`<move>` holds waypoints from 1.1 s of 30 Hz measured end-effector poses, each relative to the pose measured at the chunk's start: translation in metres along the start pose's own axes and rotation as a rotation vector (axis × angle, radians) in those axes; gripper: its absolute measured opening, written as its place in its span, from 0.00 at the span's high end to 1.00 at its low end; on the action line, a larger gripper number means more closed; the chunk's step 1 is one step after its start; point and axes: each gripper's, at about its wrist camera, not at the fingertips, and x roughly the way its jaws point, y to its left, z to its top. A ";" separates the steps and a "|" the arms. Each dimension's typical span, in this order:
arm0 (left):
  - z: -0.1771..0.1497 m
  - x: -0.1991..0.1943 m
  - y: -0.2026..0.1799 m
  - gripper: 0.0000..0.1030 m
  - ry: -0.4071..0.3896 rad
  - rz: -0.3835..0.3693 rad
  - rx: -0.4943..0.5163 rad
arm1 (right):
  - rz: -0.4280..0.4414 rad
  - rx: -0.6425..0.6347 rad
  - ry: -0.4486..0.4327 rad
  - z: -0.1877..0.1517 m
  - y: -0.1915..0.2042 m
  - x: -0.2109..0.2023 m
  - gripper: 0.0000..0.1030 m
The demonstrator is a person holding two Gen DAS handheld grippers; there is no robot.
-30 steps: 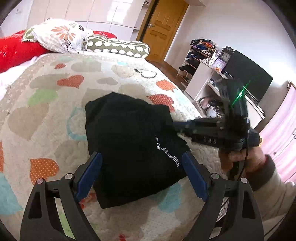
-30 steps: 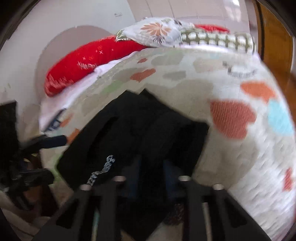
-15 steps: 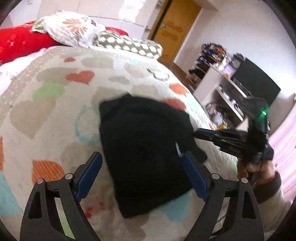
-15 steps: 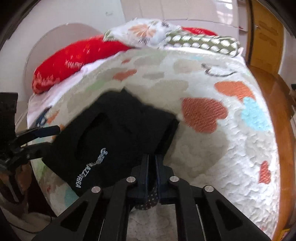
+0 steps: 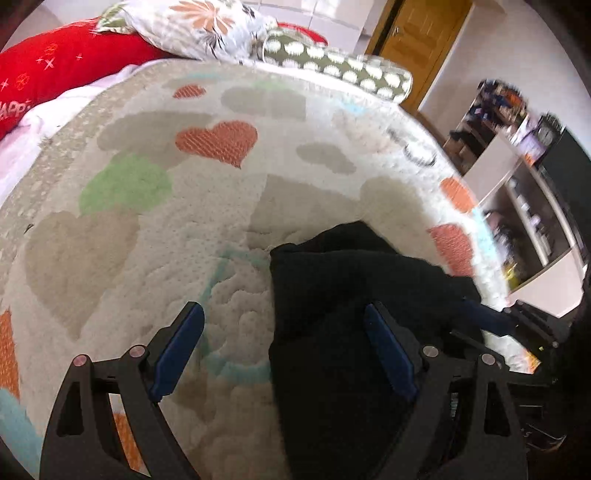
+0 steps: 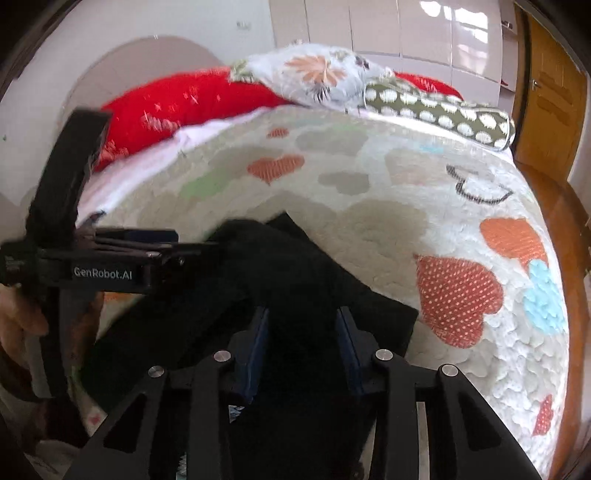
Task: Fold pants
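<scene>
Where the bed (image 5: 155, 236) carries its heart-print quilt, item listing as follows.

Left tongs (image 5: 284, 347): held low over the near edge of the bed, aimed toward the pillows; blue pads spread wide, gripping nothing; right-hand pad (image 5: 388, 350) over the dark cloth, left-hand pad over bare quilt. Seen side-on from the right wrist view (image 6: 159, 245), level, tips reaching the left edge of the cloth; actual contact not determinable.

Right tongs (image 6: 301, 343): pointed forward and down into the pants, jaws parted to a moderate gap with black fabric bunched between the pads; whether pinched or merely straddled not determinable. Hand (image 6: 18, 314) at the far left, wrapped round the handle of the other tool.

Pants (image 5: 354, 332): black, folded into a compact bundle, lying on the quilt at the near right part of the bed; long axis running from the near edge toward the pillows, one corner peaked on the far side.

Red pillow (image 5: 66, 70), floral pillow (image 5: 199, 26), spotted bolster (image 5: 340, 66): ranged along the head of the bed.
</scene>
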 end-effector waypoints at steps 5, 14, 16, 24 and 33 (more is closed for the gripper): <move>0.001 0.009 0.004 0.09 0.003 -0.002 -0.010 | 0.031 0.044 -0.006 -0.001 -0.015 0.005 0.66; -0.014 -0.044 0.002 0.09 -0.051 -0.026 -0.017 | 0.052 -0.009 -0.046 -0.004 0.008 -0.039 0.62; -0.019 -0.054 -0.001 0.09 -0.066 -0.034 -0.012 | 0.059 -0.025 -0.058 -0.009 0.016 -0.049 0.60; -0.054 -0.064 -0.027 0.09 -0.070 -0.006 0.048 | 0.041 -0.046 0.013 -0.042 0.029 -0.045 0.57; -0.071 -0.054 -0.035 0.09 -0.057 0.012 0.064 | 0.012 0.007 0.037 -0.065 0.013 -0.044 0.55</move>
